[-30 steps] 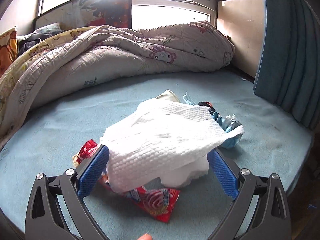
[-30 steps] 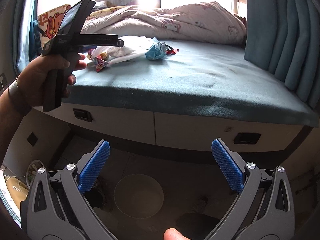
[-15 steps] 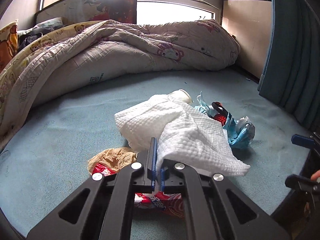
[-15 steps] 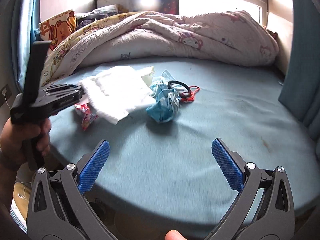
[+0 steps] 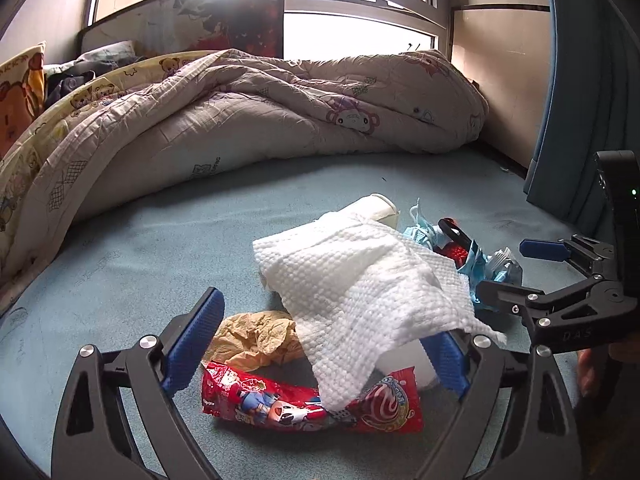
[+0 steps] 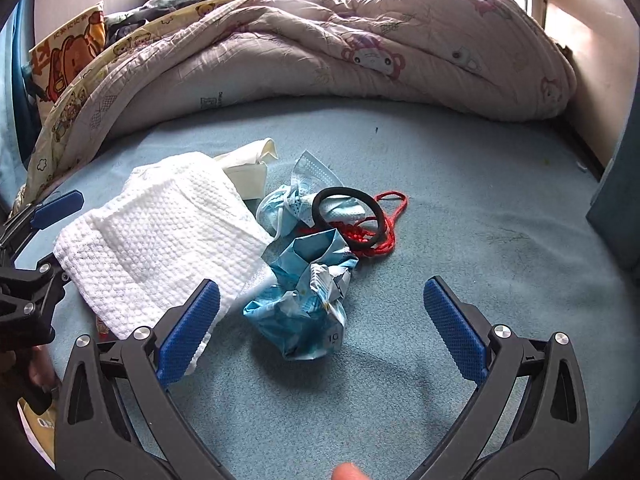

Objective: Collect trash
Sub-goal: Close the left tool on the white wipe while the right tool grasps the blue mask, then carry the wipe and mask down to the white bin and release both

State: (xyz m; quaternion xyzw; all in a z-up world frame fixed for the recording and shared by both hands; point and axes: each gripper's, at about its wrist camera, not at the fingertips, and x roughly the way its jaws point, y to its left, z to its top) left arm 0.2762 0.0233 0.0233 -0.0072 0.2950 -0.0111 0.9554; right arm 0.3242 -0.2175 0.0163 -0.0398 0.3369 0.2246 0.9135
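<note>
A pile of trash lies on the blue bed sheet [image 5: 140,248]. In the left wrist view my left gripper [image 5: 320,340] is open around a white textured cloth [image 5: 360,280], a crumpled brown paper [image 5: 256,336] and a red snack wrapper [image 5: 312,404]. In the right wrist view my right gripper [image 6: 324,328] is open, low over a crumpled blue wrapper [image 6: 304,304]. Behind it lie a blue face mask [image 6: 292,204], a black hair band [image 6: 348,216] and a red string [image 6: 384,232]. The white cloth [image 6: 160,236] lies to the left, over a cream carton [image 6: 248,172].
A bunched quilt [image 5: 240,120] fills the back of the bed, with a cartoon pillow [image 6: 68,52] at the left. A blue curtain [image 5: 592,80] hangs at the right. The right gripper shows at the right edge of the left wrist view [image 5: 560,272].
My left gripper shut half a second ago and has opened again around the cloth. My right gripper has risen from below the bed edge and moved in over the blue wrapper.
</note>
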